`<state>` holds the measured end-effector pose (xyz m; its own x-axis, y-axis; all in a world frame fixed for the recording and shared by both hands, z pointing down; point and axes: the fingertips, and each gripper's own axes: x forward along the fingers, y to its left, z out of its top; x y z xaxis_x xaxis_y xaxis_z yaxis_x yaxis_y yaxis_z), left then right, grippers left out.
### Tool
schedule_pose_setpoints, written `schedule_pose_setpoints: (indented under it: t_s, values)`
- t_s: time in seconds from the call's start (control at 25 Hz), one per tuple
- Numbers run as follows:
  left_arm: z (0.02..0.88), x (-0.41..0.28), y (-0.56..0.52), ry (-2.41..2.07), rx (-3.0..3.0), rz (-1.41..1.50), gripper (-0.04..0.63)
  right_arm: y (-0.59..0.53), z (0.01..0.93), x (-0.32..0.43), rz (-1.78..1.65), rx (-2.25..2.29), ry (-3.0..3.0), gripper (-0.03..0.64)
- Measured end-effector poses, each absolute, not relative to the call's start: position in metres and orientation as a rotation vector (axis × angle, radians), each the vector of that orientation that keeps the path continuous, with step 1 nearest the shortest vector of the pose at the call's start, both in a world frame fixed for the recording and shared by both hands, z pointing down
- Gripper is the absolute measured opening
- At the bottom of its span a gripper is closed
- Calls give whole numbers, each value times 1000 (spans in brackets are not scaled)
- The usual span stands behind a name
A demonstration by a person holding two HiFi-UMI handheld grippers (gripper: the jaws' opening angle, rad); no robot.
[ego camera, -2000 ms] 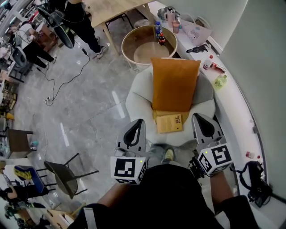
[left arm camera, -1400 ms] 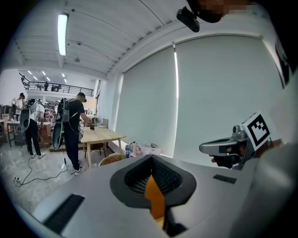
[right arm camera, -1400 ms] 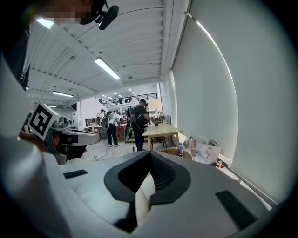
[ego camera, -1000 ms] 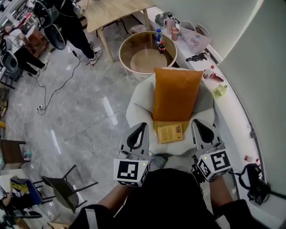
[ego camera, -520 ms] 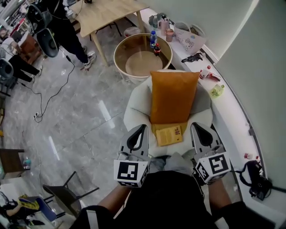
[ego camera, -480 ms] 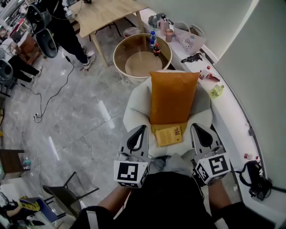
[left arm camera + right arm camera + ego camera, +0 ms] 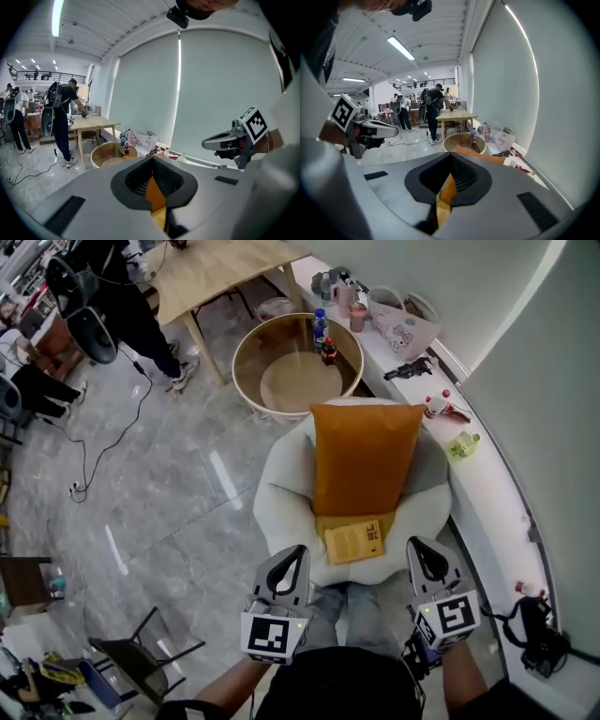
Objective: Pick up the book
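Left gripper (image 7: 289,559), right gripper (image 7: 424,557): both jaws pinched together, empty, just short of 1 white chair (image 7: 281,493). 1 book (image 7: 354,541) flat on seat front, below 1 orange cushion (image 7: 364,457). Book only in head view; gripper views show orange sliver, probably cushion.

Bright, even light; ceiling strip (image 7: 57,18) at 11 o'clock, glare streak on floor (image 7: 223,479). Gripper views fisheye w/ black corners.
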<state>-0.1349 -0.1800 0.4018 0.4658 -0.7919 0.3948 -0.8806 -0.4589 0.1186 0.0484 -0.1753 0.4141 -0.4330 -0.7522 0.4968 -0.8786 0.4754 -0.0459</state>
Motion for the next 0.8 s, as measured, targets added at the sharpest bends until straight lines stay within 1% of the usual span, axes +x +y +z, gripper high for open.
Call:
schedule_pose_setpoints:
  t_s: [0.48, 0.8]
  values:
    - [522, -124, -193, -1404, 2250, 595, 9, -222, 545, 77, 607, 1203, -2315, 12]
    - [598, -96, -186, -1336, 2175, 650, 9, -214, 677, 89, 789, 1025, -2251, 12]
